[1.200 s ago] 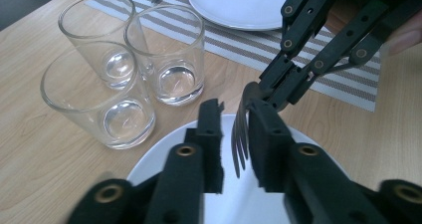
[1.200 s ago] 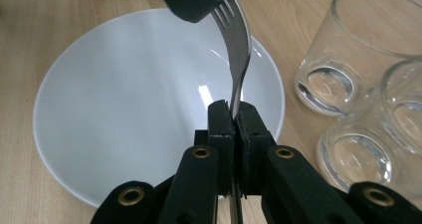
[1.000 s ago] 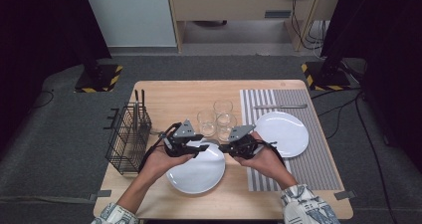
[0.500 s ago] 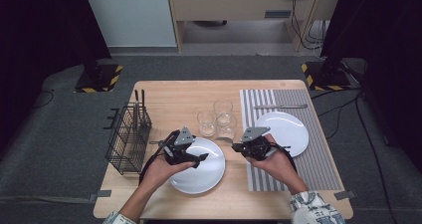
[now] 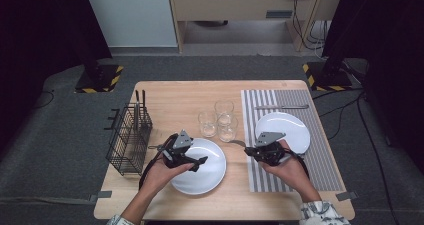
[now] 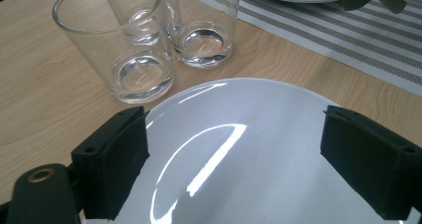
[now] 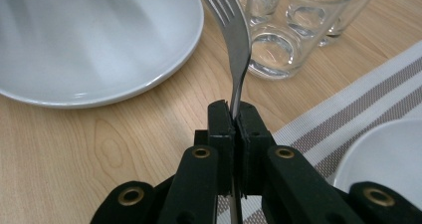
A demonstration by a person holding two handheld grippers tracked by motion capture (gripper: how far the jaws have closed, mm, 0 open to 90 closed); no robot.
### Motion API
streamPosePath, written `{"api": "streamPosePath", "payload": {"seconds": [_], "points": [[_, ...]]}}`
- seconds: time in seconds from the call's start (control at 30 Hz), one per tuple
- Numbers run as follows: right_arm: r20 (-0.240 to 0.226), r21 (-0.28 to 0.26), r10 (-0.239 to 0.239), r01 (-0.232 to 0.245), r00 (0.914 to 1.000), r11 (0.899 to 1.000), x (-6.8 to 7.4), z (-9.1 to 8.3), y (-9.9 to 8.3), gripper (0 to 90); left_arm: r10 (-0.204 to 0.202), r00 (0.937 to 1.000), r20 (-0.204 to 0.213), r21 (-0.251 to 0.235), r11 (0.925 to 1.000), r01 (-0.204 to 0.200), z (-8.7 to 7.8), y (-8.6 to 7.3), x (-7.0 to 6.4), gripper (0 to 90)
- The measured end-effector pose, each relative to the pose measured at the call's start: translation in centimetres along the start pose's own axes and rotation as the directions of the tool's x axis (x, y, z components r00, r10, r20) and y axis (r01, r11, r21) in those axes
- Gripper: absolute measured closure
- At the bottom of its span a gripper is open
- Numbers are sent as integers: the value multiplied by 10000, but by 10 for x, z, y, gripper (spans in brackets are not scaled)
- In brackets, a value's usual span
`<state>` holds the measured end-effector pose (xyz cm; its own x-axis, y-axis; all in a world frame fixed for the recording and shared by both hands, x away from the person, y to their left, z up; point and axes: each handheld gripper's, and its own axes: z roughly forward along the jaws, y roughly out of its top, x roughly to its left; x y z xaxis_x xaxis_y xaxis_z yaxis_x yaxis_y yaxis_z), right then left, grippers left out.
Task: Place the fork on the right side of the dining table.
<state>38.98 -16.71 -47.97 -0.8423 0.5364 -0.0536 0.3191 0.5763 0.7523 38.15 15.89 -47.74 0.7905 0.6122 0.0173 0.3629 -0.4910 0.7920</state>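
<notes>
A fork (image 7: 234, 40) is being held in the right tongs (image 7: 233, 115), whose jaws are clamped together on its handle. Its long axis is running straight ahead from the jaws, with the tines pointing away, toward the glasses (image 7: 278, 30) and the near plate (image 7: 94, 45). In the high view the right tongs (image 5: 252, 152) are being kept above the left edge of the striped mat (image 5: 280, 140), between the two plates, and the fork is pointing to the person's left.

The left tongs (image 5: 196, 163) are being held over the near plate (image 5: 200, 170) with the jaws wide apart, and nothing is being gripped between them; the white plate (image 6: 259, 154) is seen below the gap.

The far plate (image 5: 295, 130) is lying on the mat, just beside the right hand (image 5: 287, 167). Judging from this, the right hand is the nearer one for laying the fork down beside either plate, and the handle would have to be turned toward the tabletop (image 5: 175, 100) edge first. A basket (image 5: 127, 140) is standing at the left.
</notes>
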Motion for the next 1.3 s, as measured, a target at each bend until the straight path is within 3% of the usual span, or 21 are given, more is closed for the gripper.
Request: {"api": "streamPosePath", "payload": {"seconds": [0.6,1.3], "points": [[506,-140,365,-359,9980,9993,-7,-21,-24,870,-233,9986,-476,-215,9995,223,-6,-18,1,109],[849,28,560,-564,9948,9984,-10,-41,-49,869,97,9980,-623,63,9999,-93,-5,-24,-4,108]]}}
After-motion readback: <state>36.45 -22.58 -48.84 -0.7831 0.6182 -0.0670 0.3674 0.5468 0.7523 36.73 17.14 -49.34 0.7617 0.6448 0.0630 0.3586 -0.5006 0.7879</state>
